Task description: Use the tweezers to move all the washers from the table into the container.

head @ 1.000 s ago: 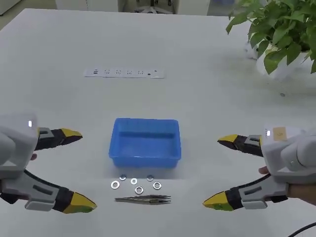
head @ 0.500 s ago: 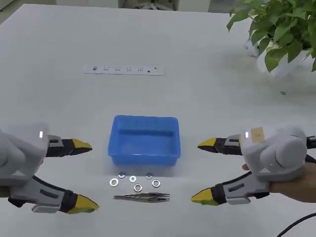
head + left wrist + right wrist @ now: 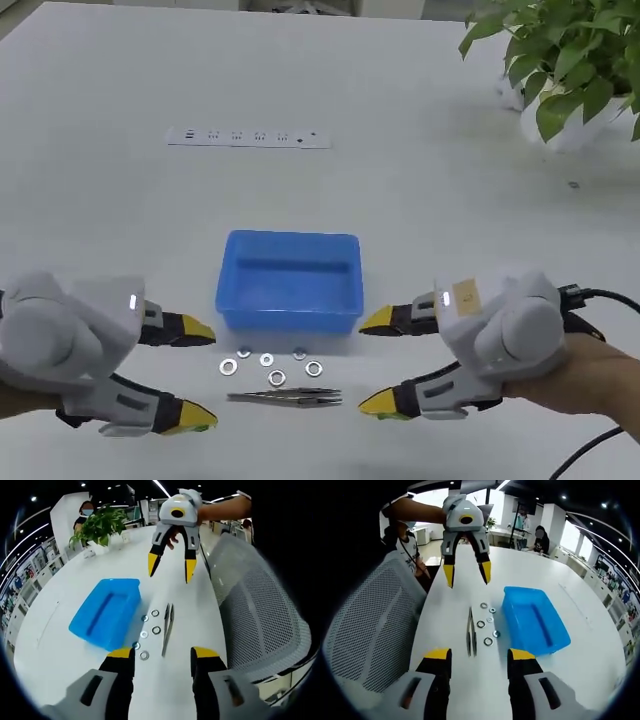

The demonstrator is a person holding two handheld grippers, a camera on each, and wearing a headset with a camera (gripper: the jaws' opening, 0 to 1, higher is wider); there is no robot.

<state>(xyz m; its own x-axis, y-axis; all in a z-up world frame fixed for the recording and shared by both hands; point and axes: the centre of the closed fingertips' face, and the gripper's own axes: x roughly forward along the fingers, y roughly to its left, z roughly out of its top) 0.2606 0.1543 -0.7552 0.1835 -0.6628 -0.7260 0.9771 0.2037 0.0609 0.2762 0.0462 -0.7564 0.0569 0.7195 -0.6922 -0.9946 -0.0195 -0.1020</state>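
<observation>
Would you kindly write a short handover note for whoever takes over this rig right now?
Left gripper: open, empty, left of the tweezers.
Right gripper: open, empty, right of the tweezers.
Tweezers: lying flat on the table, nearer the person than the washers.
Washers: about six, loose on the table between the tweezers and the blue container.
Container: looks empty.
Done: nothing yet.
Left: pick up the tweezers, then move every washer into the container.

Container (image 3: 290, 285) on the counter (image 3: 430, 200), washers (image 3: 277, 378) just before it, tweezers (image 3: 285, 397) just before those, socket strip (image 3: 247, 138) well behind, plant (image 3: 565, 55) back right.
</observation>
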